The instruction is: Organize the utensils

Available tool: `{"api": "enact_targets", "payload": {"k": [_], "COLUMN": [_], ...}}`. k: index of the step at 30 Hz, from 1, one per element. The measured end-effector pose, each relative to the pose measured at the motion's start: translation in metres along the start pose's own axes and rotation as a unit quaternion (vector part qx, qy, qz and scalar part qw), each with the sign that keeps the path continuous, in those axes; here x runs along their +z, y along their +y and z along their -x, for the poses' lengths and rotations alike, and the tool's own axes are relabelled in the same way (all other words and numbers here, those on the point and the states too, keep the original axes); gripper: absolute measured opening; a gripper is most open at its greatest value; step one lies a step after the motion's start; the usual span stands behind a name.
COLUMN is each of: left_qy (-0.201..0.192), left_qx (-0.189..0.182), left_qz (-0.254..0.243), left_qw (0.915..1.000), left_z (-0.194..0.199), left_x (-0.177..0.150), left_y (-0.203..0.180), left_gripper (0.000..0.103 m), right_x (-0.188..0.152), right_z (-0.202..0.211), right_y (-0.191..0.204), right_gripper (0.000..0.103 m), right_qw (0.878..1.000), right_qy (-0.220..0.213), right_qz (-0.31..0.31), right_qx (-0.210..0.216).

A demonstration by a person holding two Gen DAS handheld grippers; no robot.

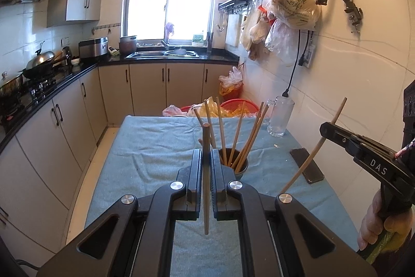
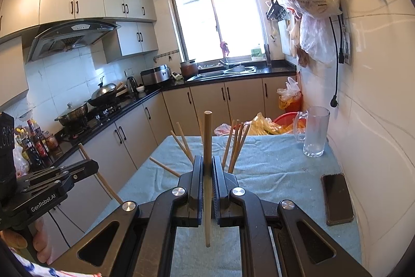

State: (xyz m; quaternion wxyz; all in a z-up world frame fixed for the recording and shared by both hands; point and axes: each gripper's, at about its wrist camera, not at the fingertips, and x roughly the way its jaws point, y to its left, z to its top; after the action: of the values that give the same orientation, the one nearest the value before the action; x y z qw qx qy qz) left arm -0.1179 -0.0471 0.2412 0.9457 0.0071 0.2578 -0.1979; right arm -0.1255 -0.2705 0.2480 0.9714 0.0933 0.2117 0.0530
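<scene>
A dark cup [image 1: 240,168] stands on the blue cloth of the table [image 1: 155,147] and holds several wooden chopsticks [image 1: 238,136]. My left gripper [image 1: 206,155] is shut on one upright chopstick [image 1: 206,173], just left of the cup. My right gripper [image 2: 207,162] is shut on another upright chopstick [image 2: 207,147], with the cup hidden behind its fingers; the cup's chopsticks [image 2: 236,144] fan out beyond. The right gripper [image 1: 326,127] also shows in the left wrist view with its chopstick [image 1: 311,155]. One chopstick [image 2: 164,167] lies on the cloth.
A glass mug [image 1: 280,118] stands at the table's far right by the tiled wall. A dark phone [image 1: 307,165] lies on the cloth at right. Red basins with bags [image 1: 233,107] sit beyond the table. Counter and cabinets [image 1: 52,121] run along the left.
</scene>
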Motion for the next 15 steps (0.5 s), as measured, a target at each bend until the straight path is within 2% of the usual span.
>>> {"api": "enact_targets", "payload": {"k": [15], "left_qy": [-0.004], "left_qx": [-0.014], "left_qz": [-0.007], "left_qw": [0.9999], "left_z": [-0.001], "left_x": [0.015], "left_y": [0.001], "left_gripper": [0.006], "right_x": [0.013], "right_z": [0.002], "right_y": [-0.004], "right_gripper": [0.007], "right_qw": [1.000], "right_qy": [-0.011], "right_qz": [-0.014], "right_qx": [0.003]}}
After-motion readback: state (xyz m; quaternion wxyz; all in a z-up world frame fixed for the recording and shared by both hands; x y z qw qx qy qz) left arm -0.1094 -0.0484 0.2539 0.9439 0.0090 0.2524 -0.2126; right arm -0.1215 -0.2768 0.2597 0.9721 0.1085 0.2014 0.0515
